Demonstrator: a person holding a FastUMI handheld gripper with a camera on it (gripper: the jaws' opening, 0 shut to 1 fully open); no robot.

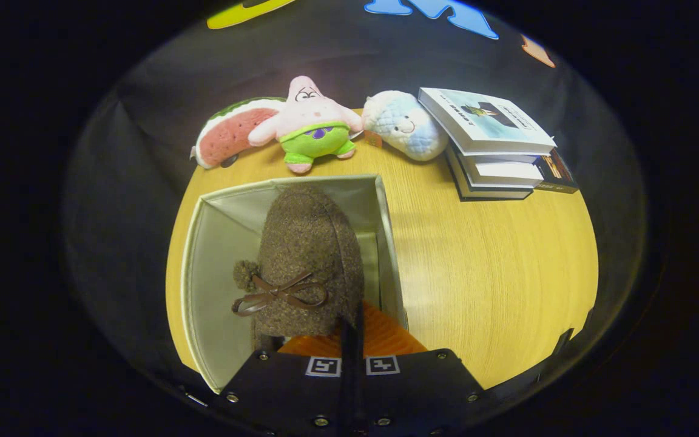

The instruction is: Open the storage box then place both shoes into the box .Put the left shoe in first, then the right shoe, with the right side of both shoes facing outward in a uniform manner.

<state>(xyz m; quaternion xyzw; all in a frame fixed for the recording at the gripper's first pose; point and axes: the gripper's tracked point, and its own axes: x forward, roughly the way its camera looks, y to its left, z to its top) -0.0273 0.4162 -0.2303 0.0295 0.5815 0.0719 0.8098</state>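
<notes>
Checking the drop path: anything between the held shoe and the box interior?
Nothing visible. The brown shoe hangs from the closed fingers directly over the open storage box; the box wall and floor seen around the shoe look bare.

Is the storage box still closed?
No, the storage box is open at the top, and the brown shoe held in the claw hangs over its opening.

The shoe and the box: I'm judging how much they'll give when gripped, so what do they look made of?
The shoe looks like nubbly brown wool or boucle fabric, matte, with a glossy leather-like bow and a pompom. The box looks like pale fabric over stiff panels, creased at its corners. The tool appears shut on the shoe's edge.
</notes>
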